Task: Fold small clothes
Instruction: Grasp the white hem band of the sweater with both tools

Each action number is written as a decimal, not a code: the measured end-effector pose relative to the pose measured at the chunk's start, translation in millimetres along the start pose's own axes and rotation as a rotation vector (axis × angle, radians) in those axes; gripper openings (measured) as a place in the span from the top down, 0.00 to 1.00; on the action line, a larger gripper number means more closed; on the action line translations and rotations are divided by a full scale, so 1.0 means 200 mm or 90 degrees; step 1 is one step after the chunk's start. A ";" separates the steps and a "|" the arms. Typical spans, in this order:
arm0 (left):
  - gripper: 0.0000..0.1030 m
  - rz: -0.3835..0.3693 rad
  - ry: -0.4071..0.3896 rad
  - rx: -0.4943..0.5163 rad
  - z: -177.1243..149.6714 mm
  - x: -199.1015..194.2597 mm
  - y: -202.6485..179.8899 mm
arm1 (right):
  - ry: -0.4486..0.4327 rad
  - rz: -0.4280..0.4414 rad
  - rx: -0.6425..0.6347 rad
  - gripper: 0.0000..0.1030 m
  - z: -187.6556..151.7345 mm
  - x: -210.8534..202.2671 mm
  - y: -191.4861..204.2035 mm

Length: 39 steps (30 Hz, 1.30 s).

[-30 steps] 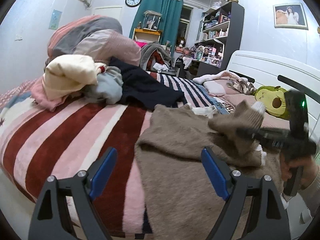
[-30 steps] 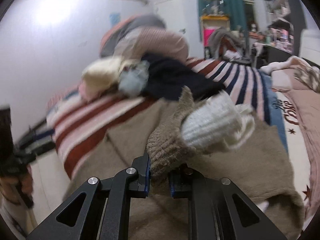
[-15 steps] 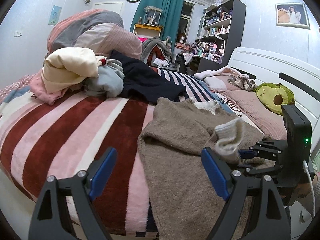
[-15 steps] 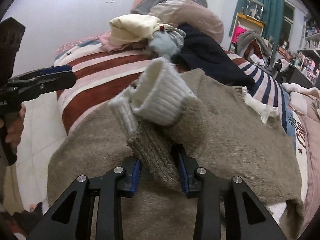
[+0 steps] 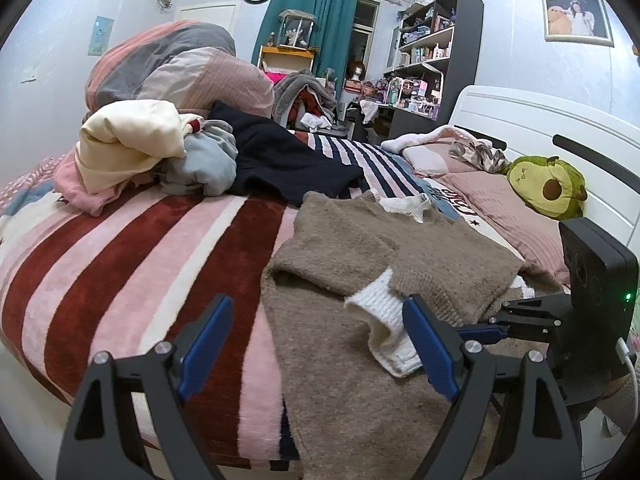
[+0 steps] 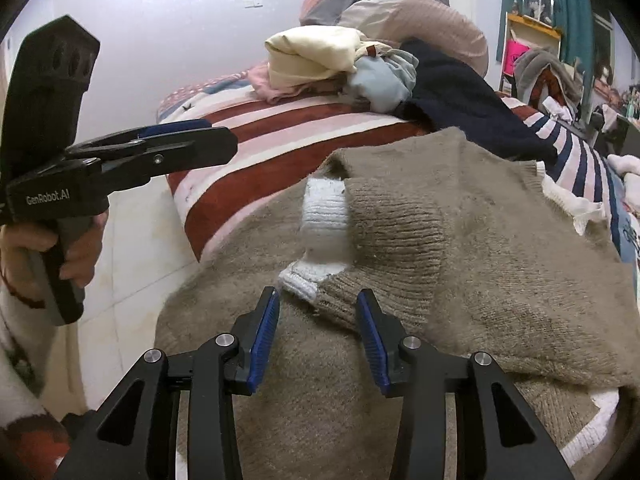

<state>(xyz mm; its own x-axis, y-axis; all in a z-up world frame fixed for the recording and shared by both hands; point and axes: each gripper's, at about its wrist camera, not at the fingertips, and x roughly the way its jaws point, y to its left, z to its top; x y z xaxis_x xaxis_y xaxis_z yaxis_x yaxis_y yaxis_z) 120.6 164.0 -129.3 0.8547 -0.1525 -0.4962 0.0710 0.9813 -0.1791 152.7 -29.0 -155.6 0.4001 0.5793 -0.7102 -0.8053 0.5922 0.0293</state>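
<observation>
We see the brown sweater (image 6: pixel 460 240) lying flat on the striped bed (image 5: pixel 140 248), one sleeve folded across its chest, white cuff (image 6: pixel 324 216) towards us. Our right gripper (image 6: pixel 318 316) is opening, fingers clear of the sleeve; our left gripper (image 5: pixel 316 340) hangs wide open.

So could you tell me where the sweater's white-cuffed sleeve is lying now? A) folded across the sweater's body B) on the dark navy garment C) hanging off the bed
A: the sleeve with its white cuff lies across the brown sweater.
</observation>
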 end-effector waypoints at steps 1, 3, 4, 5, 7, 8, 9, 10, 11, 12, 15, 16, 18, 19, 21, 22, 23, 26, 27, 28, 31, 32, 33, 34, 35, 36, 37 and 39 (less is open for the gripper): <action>0.19 0.000 0.002 0.001 0.00 0.00 -0.01 | -0.003 0.000 0.000 0.65 0.00 -0.01 0.00; 0.19 0.000 0.006 0.003 0.00 0.00 -0.01 | -0.009 -0.002 0.010 0.65 -0.01 -0.03 -0.02; 0.19 -0.001 0.009 0.003 -0.01 0.00 -0.02 | -0.014 -0.003 0.021 0.65 -0.01 -0.05 -0.03; 0.19 -0.002 0.014 0.003 -0.02 0.00 -0.03 | -0.019 -0.005 0.029 0.65 -0.02 -0.07 -0.05; 0.19 -0.004 0.021 0.003 -0.03 0.00 -0.03 | -0.026 -0.010 0.047 0.65 -0.04 -0.11 -0.08; 0.19 -0.007 0.027 0.001 -0.04 0.00 -0.04 | -0.031 -0.020 0.059 0.65 -0.06 -0.15 -0.11; 0.19 -0.007 0.033 0.000 -0.06 0.00 -0.05 | -0.034 -0.026 0.064 0.64 -0.08 -0.17 -0.12; 0.19 -0.008 0.038 -0.001 -0.07 0.00 -0.05 | -0.037 -0.034 0.073 0.64 -0.10 -0.20 -0.14; 0.19 -0.008 0.046 -0.002 -0.09 0.00 -0.06 | -0.039 -0.046 0.083 0.63 -0.13 -0.23 -0.16; 0.19 -0.010 0.056 -0.003 -0.12 -0.01 -0.06 | -0.041 -0.055 0.092 0.62 -0.16 -0.26 -0.18; 0.19 -0.006 0.083 -0.001 -0.17 -0.01 -0.07 | -0.046 -0.081 0.135 0.60 -0.27 -0.37 -0.25; 0.19 -0.010 0.094 -0.003 -0.20 -0.01 -0.08 | -0.046 -0.092 0.159 0.59 -0.33 -0.42 -0.28; 0.19 -0.023 0.116 -0.013 -0.24 -0.02 -0.09 | -0.047 -0.111 0.187 0.56 -0.41 -0.49 -0.32; 0.19 -0.025 0.130 -0.015 -0.28 -0.03 -0.10 | -0.048 -0.128 0.208 0.55 -0.47 -0.54 -0.35; 0.19 -0.026 0.151 -0.013 -0.32 -0.03 -0.13 | -0.050 -0.149 0.238 0.53 -0.56 -0.61 -0.39; 0.19 -0.030 0.164 -0.014 -0.35 -0.03 -0.14 | -0.051 -0.166 0.264 0.52 -0.64 -0.66 -0.42; 0.19 -0.037 0.178 -0.019 -0.39 -0.03 -0.15 | -0.052 -0.174 0.277 0.52 -0.67 -0.69 -0.43; 0.19 -0.045 0.214 -0.032 -0.47 -0.02 -0.18 | -0.054 -0.221 0.332 0.47 -0.84 -0.80 -0.49; 0.19 -0.039 0.219 -0.029 -0.49 -0.02 -0.19 | -0.055 -0.233 0.344 0.46 -0.88 -0.83 -0.50; 0.19 -0.030 0.225 -0.024 -0.51 -0.02 -0.20 | -0.055 -0.249 0.357 0.46 -0.93 -0.86 -0.51; 0.19 -0.017 0.242 -0.014 -0.56 -0.01 -0.24 | -0.057 -0.277 0.406 0.45 -1.07 -0.94 -0.55; 0.19 -0.011 0.248 -0.009 -0.57 -0.01 -0.25 | -0.059 -0.276 0.418 0.44 -1.10 -0.96 -0.55; 0.19 -0.008 0.252 -0.007 -0.58 0.00 -0.25 | -0.059 -0.274 0.429 0.42 -1.13 -0.97 -0.56; 0.19 -0.007 0.255 -0.010 -0.59 -0.01 -0.24 | -0.058 -0.269 0.440 0.40 -1.16 -0.97 -0.56; 0.18 -0.009 0.256 -0.020 -0.60 -0.01 -0.23 | -0.054 -0.261 0.451 0.39 -1.19 -0.97 -0.56; 0.17 -0.012 0.258 -0.030 -0.61 -0.02 -0.22 | -0.051 -0.256 0.457 0.39 -1.21 -0.97 -0.56; 0.16 -0.015 0.262 -0.044 -0.62 -0.02 -0.21 | -0.047 -0.251 0.466 0.39 -1.23 -0.96 -0.56; 0.15 -0.021 0.268 -0.065 -0.64 -0.02 -0.18 | -0.040 -0.238 0.479 0.39 -1.26 -0.93 -0.55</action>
<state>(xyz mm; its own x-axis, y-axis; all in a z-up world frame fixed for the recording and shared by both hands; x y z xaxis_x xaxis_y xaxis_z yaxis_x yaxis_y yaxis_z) 49.1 114.1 -229.2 0.5664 -0.2396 -0.7885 0.0258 0.9615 -0.2737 56.9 -344.4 -203.9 0.6238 0.2878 -0.7267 -0.1174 0.9537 0.2770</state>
